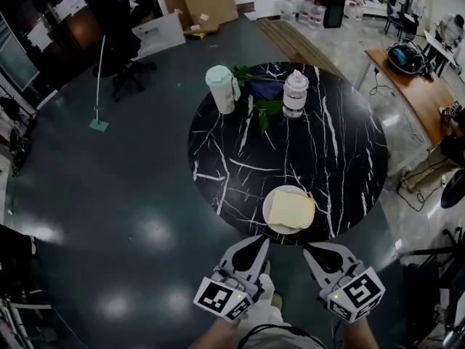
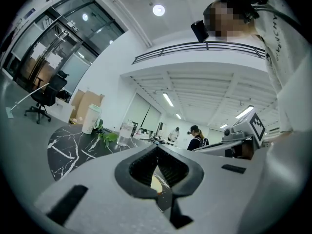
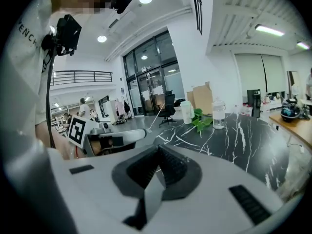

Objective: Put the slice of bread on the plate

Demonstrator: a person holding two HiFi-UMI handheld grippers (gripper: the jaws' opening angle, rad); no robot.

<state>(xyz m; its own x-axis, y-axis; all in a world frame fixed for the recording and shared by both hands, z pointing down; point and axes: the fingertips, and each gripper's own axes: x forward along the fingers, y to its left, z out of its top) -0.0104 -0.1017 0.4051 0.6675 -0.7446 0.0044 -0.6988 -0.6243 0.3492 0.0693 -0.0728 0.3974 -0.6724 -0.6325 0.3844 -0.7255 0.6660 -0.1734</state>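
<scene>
A pale slice of bread (image 1: 291, 209) lies flat on a small white plate (image 1: 269, 220) at the near edge of the round black marble table (image 1: 341, 151). Both grippers hover off the table, just short of that edge and apart from the plate. In the head view my left gripper (image 1: 260, 240) points at the plate's near left side, its jaws together and empty. My right gripper (image 1: 311, 249) sits at the plate's near right, also shut with nothing in it. The left gripper view shows its jaws (image 2: 157, 150) closed, and the right gripper view shows the same (image 3: 158, 147).
At the table's far side stand a white cup with a green lid (image 1: 221, 88), a clear plastic bottle (image 1: 294, 93) and green leaves (image 1: 265, 107). A black office chair (image 1: 127, 57) is on the floor at far left. A wooden desk (image 1: 425, 93) stands at right.
</scene>
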